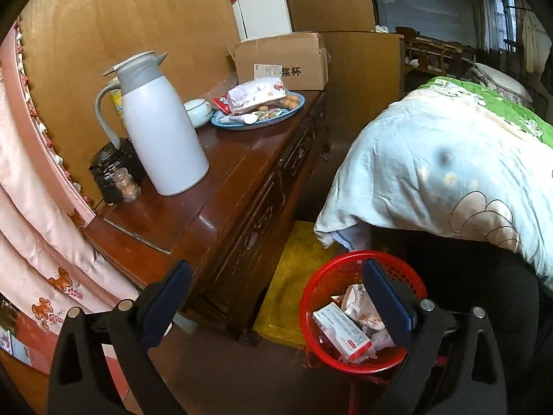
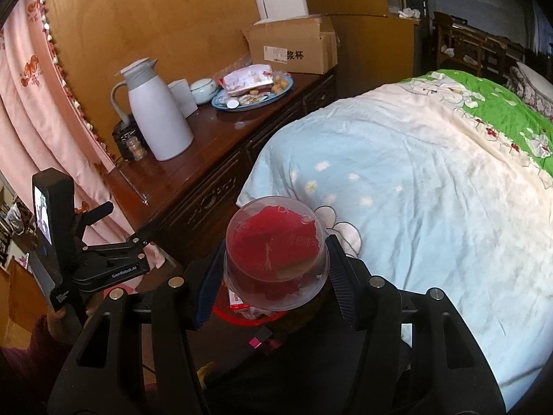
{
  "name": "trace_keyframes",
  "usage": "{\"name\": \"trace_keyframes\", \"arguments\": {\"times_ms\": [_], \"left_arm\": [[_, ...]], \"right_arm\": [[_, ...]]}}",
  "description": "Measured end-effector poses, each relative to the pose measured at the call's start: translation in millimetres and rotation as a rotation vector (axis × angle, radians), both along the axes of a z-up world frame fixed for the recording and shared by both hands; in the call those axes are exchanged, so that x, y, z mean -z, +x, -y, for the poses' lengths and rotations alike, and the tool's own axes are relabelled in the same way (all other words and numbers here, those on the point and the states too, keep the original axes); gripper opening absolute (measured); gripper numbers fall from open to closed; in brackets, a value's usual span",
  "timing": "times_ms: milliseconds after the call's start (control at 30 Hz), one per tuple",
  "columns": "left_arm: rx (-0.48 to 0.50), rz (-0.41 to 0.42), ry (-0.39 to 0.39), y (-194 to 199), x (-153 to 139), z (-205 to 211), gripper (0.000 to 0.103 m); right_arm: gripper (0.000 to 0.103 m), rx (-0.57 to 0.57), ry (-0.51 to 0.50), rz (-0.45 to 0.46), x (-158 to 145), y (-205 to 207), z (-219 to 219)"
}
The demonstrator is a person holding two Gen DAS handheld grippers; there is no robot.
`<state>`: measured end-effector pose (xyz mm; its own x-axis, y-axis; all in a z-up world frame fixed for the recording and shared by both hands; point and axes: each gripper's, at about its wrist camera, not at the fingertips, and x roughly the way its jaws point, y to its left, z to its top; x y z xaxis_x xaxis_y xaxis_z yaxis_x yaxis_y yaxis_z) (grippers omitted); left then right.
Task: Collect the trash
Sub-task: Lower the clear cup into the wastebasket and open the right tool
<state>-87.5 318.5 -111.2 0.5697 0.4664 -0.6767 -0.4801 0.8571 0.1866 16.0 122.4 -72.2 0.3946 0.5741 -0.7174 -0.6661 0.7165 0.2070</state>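
bin: red basket (image 1: pixel 359 311) on the floor between the bench (image 1: pixel 221 186) and the bed (image 1: pixel 449 159), already got a white box (image 1: pixel 342 332) and crumpled wrappers (image 1: pixel 363 306) in it

left claw (image 1: pixel 276 299): spread wide, nothing in it, hanging just above the basket

right claw (image 2: pixel 273 266): clenched on a clear plastic cup (image 2: pixel 276 259) with red stuff inside, roughly over the basket

progress: partway I'd say, the cup isn't dropped yet

left to do: the blue plate (image 1: pixel 259 117) on the bench has snack packets, maybe more trash there
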Motion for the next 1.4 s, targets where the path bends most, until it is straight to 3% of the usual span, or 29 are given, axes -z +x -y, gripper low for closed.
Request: {"name": "trace_keyframes", "arguments": {"times_ms": [533, 1400], "left_arm": [[-0.044, -0.001, -0.059, -4, 22, -23, 0.097], [-0.083, -0.037, -0.19, -4, 63, -55, 0.097]], "right_arm": [[0.057, -0.107, -0.072, -0.028, 12, 4, -61], [0.057, -0.186, -0.195, -0.119, 62, 18, -127]]}}
